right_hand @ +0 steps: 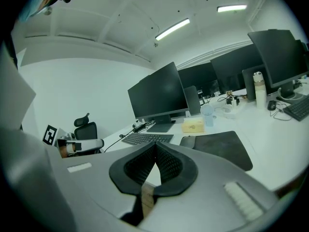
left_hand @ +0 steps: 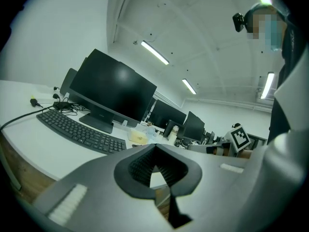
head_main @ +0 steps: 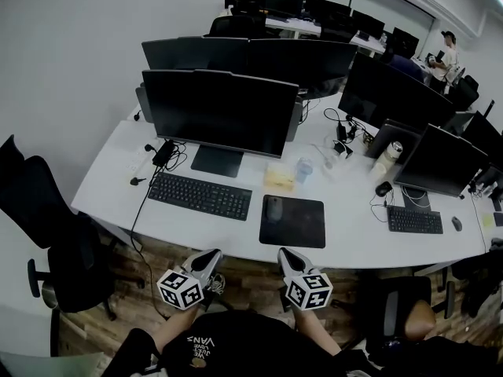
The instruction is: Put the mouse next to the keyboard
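Note:
A dark mouse (head_main: 274, 208) lies at the far left corner of a black mouse pad (head_main: 299, 225) on the white desk (head_main: 236, 230). Left of the pad lies a black keyboard (head_main: 200, 196), also seen in the left gripper view (left_hand: 77, 129) and the right gripper view (right_hand: 147, 138). My left gripper (head_main: 212, 255) and right gripper (head_main: 284, 253) hang side by side just short of the desk's front edge, both shut and empty. Their jaws meet at the tips in each gripper's own view (left_hand: 155, 147) (right_hand: 155, 144). The mouse is not visible in either gripper view.
A black monitor (head_main: 220, 112) stands behind the keyboard. A yellow tissue box (head_main: 279, 177) and a plastic cup (head_main: 304, 169) sit behind the pad. To the right are a second keyboard (head_main: 414, 220) and two mice (head_main: 457, 223) (head_main: 383, 188). An office chair (head_main: 47, 234) stands left.

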Available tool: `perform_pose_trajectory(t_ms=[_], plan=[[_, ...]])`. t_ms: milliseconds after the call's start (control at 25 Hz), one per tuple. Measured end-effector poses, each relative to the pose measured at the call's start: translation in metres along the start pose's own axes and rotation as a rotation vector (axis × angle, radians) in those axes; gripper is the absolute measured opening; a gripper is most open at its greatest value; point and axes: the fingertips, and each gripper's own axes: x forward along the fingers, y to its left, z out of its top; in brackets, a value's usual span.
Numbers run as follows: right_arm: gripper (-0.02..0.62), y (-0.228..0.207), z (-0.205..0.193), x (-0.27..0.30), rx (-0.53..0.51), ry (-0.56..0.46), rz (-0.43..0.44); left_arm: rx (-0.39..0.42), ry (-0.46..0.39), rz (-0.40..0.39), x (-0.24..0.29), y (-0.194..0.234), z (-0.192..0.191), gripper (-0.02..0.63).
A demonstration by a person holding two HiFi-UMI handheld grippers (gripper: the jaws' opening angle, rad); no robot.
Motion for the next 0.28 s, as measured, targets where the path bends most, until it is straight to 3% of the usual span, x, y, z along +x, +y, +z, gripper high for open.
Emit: perform_pose_trajectory(t_ms=[280], plan=[[0.005,-0.003,-0.004,-0.009,-0.004,0.005,-0.001,0.029,0.014,0.006,0.001,-0.012,-0.006,0.000]])
